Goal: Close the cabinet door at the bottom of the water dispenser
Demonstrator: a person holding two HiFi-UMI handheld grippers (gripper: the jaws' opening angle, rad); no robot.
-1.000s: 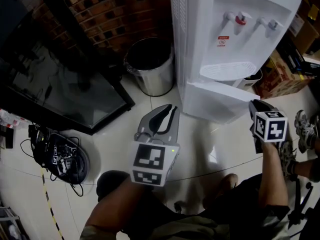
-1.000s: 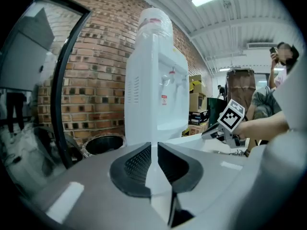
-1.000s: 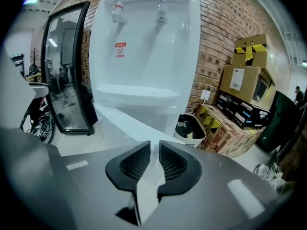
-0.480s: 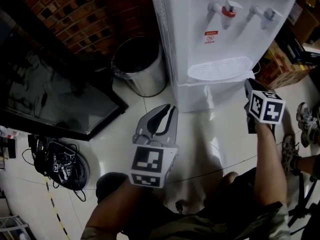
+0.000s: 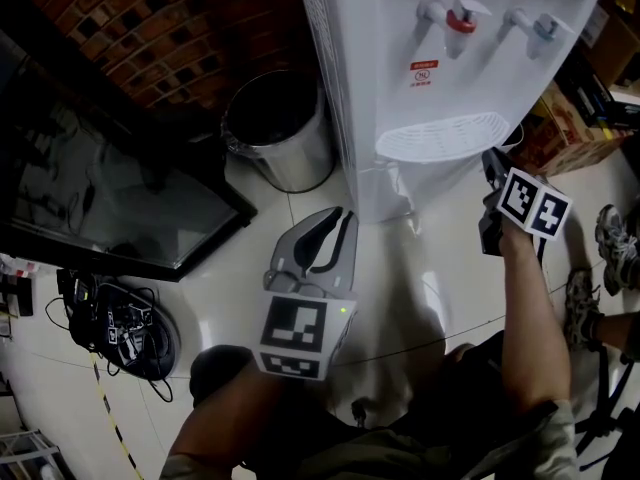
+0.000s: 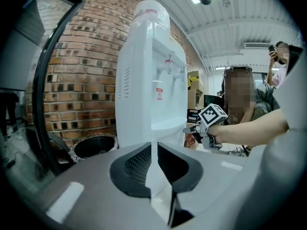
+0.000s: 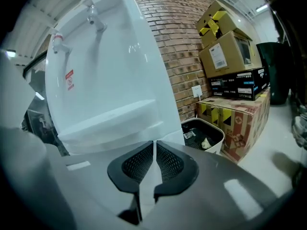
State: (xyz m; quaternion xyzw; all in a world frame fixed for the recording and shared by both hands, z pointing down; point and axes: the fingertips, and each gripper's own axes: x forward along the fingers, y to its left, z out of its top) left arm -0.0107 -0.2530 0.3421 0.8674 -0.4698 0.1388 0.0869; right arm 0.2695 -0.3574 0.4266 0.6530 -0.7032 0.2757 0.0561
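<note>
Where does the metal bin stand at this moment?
In the head view, the metal bin stands on the floor, close beside the left side of the water dispenser and in front of the brick wall.

Your head camera looks steeply down from above the dispenser (image 5: 440,58) onto its front and the floor (image 5: 420,268). Your left gripper camera sits low and farther back, facing its front corner. Your right one looks up from close under the taps (image 7: 93,16). All three share the dispenser.

The water dispenser (image 5: 390,28) is cut off above; its label (image 5: 424,71) is unreadable.
</note>
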